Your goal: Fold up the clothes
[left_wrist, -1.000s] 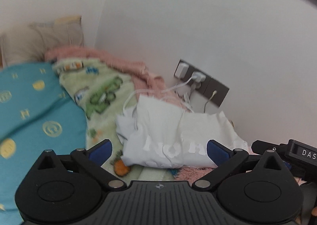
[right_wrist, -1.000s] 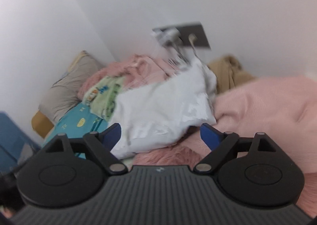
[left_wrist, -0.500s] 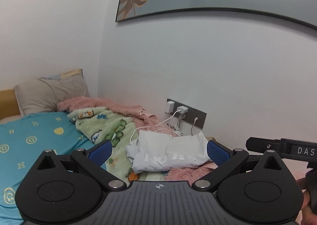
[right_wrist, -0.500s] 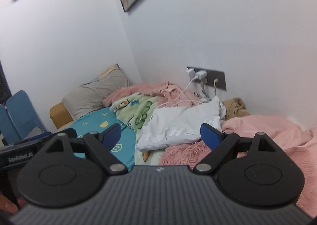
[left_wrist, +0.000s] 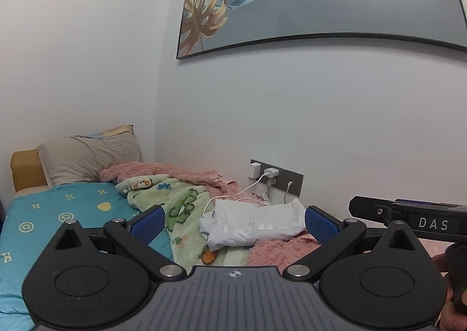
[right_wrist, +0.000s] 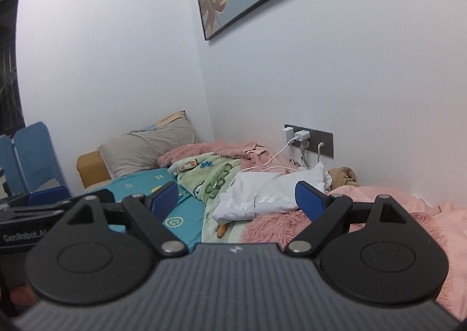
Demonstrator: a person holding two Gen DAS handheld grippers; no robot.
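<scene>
A folded white garment with pale lettering (left_wrist: 254,224) lies on the bed against the wall, on a green cartoon blanket and a pink fuzzy blanket; it also shows in the right wrist view (right_wrist: 268,195). My left gripper (left_wrist: 233,221) is open and empty, held well back from the garment. My right gripper (right_wrist: 238,198) is open and empty, also well back; its side shows at the right of the left wrist view (left_wrist: 408,218). The left gripper's side shows at the left of the right wrist view (right_wrist: 35,211).
White charger cables (left_wrist: 251,188) run from a wall socket strip (left_wrist: 277,178) across the garment. A green blanket (left_wrist: 181,208), pink blankets (right_wrist: 394,214), a teal sheet (left_wrist: 58,214), a grey pillow (left_wrist: 87,159) and a tan cloth (right_wrist: 344,176) are on the bed. A blue chair (right_wrist: 32,153) stands left.
Both grippers have pulled back and up from the white garment, which now looks smaller and farther away. The wall picture and air conditioner have come into view. Both stay open.
</scene>
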